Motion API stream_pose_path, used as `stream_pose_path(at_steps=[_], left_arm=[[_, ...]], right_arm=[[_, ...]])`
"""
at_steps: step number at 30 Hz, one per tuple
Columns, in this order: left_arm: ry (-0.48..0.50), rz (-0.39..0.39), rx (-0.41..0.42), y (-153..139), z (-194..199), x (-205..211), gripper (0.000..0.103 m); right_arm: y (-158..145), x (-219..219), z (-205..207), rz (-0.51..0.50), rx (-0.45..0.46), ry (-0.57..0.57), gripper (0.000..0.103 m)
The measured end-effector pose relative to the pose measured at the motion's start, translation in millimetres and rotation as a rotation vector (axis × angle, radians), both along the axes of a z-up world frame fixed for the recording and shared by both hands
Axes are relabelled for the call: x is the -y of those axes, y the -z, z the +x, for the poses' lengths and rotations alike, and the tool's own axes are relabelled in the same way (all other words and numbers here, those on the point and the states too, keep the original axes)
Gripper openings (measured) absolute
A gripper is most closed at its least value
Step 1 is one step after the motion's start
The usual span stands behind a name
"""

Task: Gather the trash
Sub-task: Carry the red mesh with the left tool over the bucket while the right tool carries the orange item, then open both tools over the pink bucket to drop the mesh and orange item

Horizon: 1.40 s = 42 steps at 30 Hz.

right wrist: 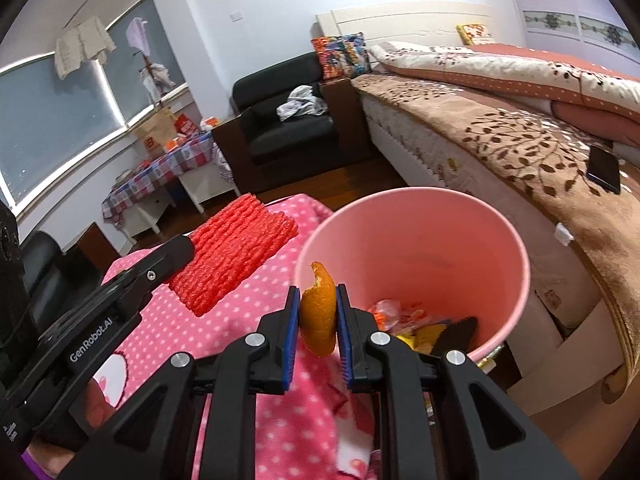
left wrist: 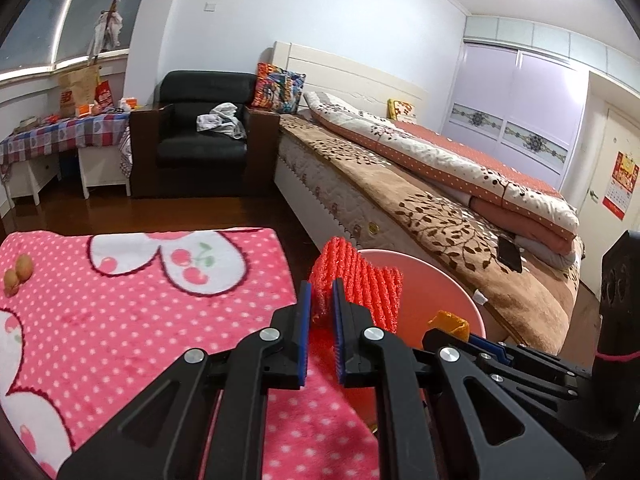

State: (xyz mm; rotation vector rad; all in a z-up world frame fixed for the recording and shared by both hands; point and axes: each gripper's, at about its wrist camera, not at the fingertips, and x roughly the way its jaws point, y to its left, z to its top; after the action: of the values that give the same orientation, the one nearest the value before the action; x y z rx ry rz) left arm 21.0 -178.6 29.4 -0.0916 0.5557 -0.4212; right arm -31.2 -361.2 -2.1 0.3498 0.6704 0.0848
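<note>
My left gripper (left wrist: 321, 294) is shut on a red foam fruit net (left wrist: 358, 280), held above the edge of the pink blanket beside the pink trash bin (left wrist: 440, 280). The net also shows in the right wrist view (right wrist: 236, 252), with the left gripper at its left end. My right gripper (right wrist: 318, 300) is shut on an orange peel (right wrist: 318, 312), held at the near rim of the pink bin (right wrist: 500, 248). The bin holds several wrappers and scraps (right wrist: 416, 320). The peel shows in the left wrist view (left wrist: 450, 320) too.
The pink polka-dot blanket (left wrist: 120, 320) covers the near surface, with two small brown nuts (left wrist: 18, 274) at its far left. A bed (left wrist: 460, 208) with a dark phone (right wrist: 604, 170) stands right of the bin. A black armchair (left wrist: 204, 136) and a cluttered table (left wrist: 60, 132) stand behind.
</note>
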Motion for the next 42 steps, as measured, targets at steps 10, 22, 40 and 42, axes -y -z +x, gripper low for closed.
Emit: stream_pose_path(at_steps=[10,22,40,42], left_arm=[[0.052,0.044,-0.014,11,12,34,0.01],[0.105,0.064,-0.064,33,30,58,0.01],[0.177,0.034,-0.128,46,39,71,0.022],[0.177,0.031,-0.122,45,38,71,0.025]], right_arm=[[14,34,11,0.009,-0.021,0.071,0.017],[32,55,24,-0.001,-0.048,0.113,0.017],[45,68,30,0.015,-0.063,0.14,0.022],[45,69,30,0.014,-0.061,0.144,0.022]])
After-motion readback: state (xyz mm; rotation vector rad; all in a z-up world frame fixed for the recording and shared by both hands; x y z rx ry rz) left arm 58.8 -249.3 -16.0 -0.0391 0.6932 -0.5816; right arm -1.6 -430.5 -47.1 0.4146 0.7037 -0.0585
